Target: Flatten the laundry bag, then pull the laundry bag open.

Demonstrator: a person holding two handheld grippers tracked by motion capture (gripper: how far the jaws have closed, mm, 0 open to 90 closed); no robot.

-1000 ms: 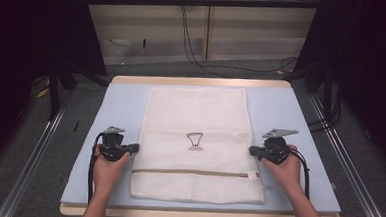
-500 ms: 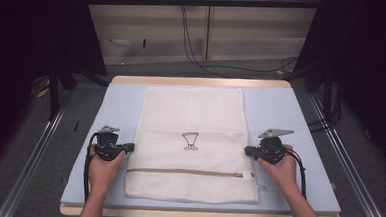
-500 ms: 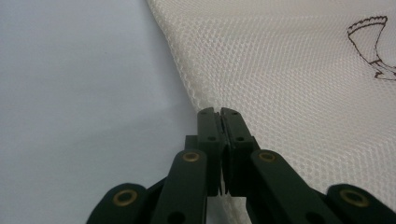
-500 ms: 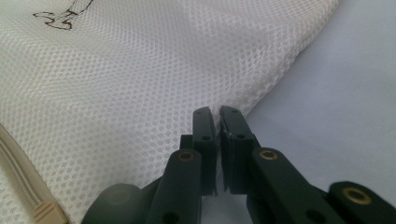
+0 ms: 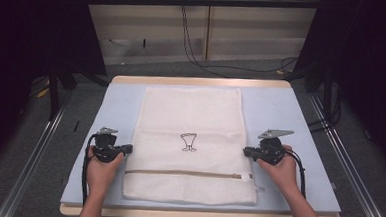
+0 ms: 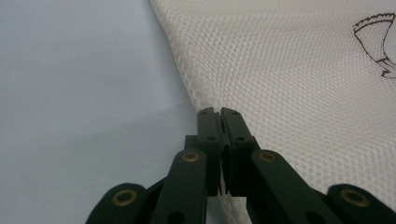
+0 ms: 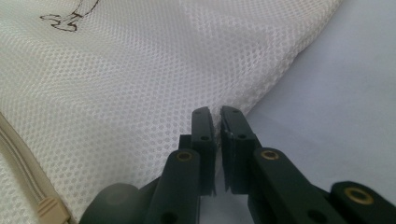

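One pale blue mat (image 5: 300, 124) covers our wooden table (image 5: 197, 81), dark curtains around. Our left gripper (image 5: 129, 148) and right gripper (image 5: 247, 151) each pinch a side edge of the white mesh bag (image 5: 190, 113), zipper (image 5: 187, 174) closed.

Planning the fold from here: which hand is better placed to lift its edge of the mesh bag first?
Left, narrowly. The left gripper is clamped tight on the mesh bag edge. The right gripper also pinches its edge, but a slight gap shows between its jaws, so its hold looks looser.
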